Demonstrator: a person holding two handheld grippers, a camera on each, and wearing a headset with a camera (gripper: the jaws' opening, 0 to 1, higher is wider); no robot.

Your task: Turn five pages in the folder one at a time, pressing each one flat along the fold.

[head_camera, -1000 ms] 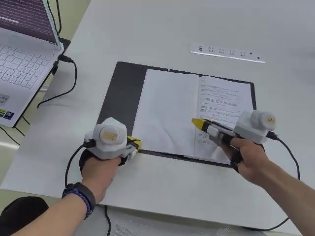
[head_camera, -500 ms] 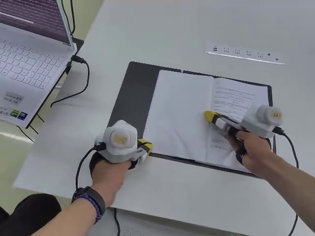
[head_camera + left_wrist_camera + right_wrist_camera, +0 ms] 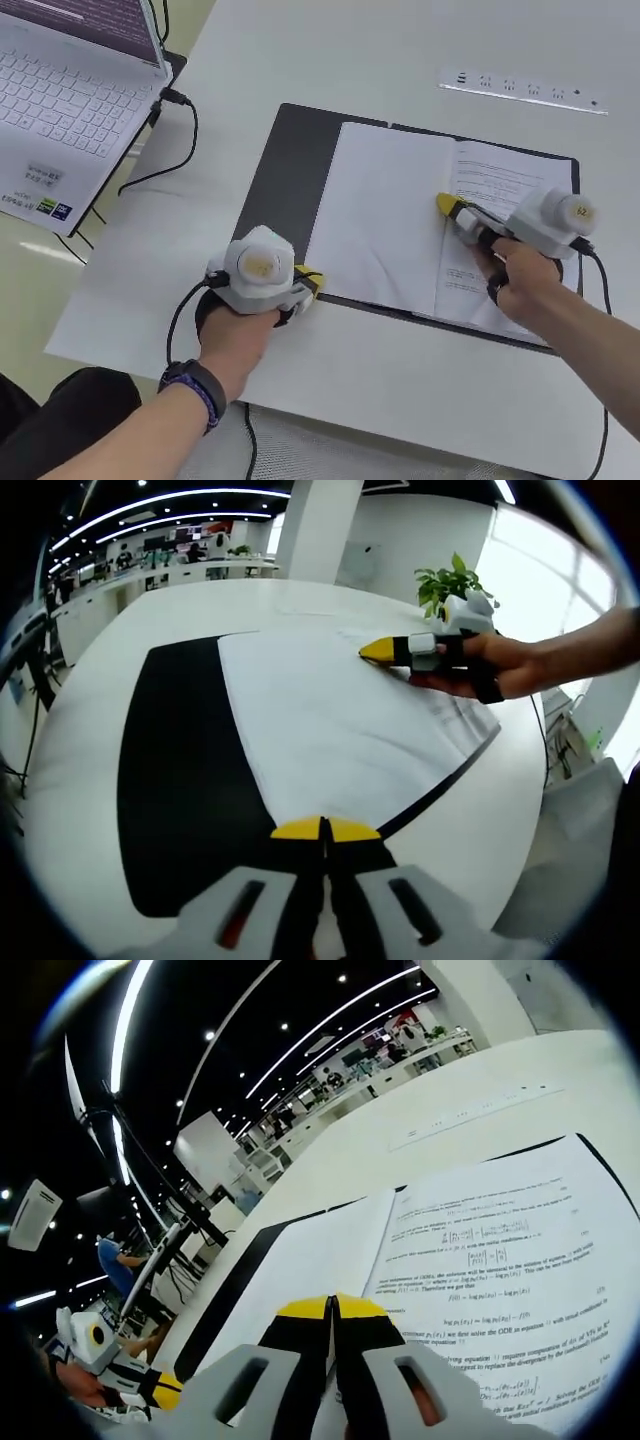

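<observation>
In the head view the folder (image 3: 285, 175) lies open on the white table (image 3: 330, 50), its black cover showing to the left of a blank page (image 3: 380, 215), with a printed page (image 3: 505, 185) on the right. The left gripper (image 3: 308, 283) sits at the folder's near left edge, just beside the blank page's lower corner, and the right gripper (image 3: 449, 206) lies with its yellow tips on the fold between the two pages. A laptop (image 3: 60, 100) stands at the table's far left with a black cable (image 3: 165, 165) trailing from it, and a socket strip (image 3: 525, 95) is set into the table beyond the folder. In the left gripper view the gripper's own jaws are pressed together with no gap, their yellow tips at the corner where the blank page meets the black cover; whether they nip the paper cannot be told. Across the page, a hand (image 3: 480, 665) holds the right gripper, which points in towards the fold, and a potted plant (image 3: 447, 582) stands behind it. In the right gripper view the jaws are likewise clenched tight, nothing visible between them, and the tips rest on the paper beside the fold, blank page to the left and printed text to the right.
</observation>
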